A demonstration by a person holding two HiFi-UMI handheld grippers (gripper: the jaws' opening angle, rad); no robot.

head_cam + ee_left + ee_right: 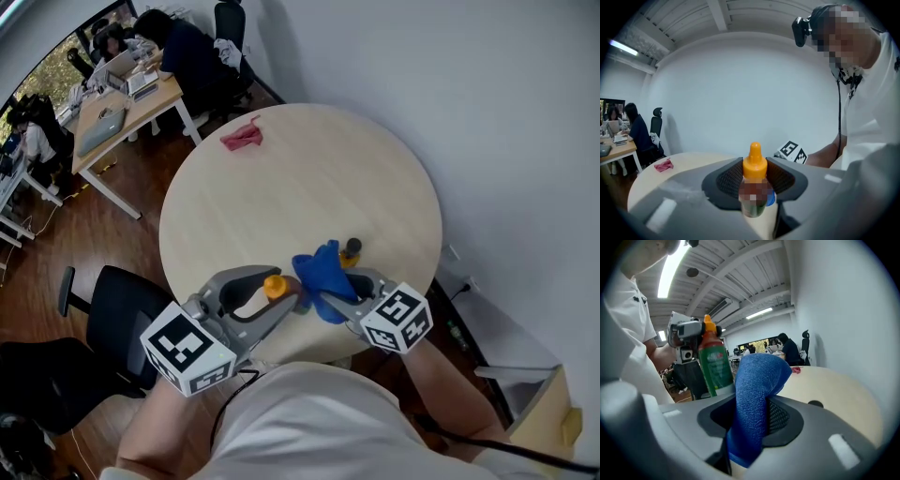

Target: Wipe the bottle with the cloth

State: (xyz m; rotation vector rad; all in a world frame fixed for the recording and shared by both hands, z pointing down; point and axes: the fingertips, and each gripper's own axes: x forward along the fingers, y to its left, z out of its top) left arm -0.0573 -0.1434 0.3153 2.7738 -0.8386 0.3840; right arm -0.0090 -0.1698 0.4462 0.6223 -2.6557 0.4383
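Note:
My left gripper (286,292) is shut on a green bottle with an orange cap (275,285), held upright above the near edge of the round table (375,178). In the left gripper view the bottle (754,165) stands between the pads, cap up. My right gripper (323,298) is shut on a blue cloth (322,271), whose free end bunches up right beside the bottle. The right gripper view has the cloth (754,399) rising from the jaws, with the bottle (715,364) just left of it; touching or apart, I cannot tell.
A pink rag (242,137) lies at the table's far left. A small dark-topped object (352,247) stands on the table just beyond the cloth. A black chair (117,309) is at the left, and desks with seated people (122,94) stand further back. A white wall runs along the right.

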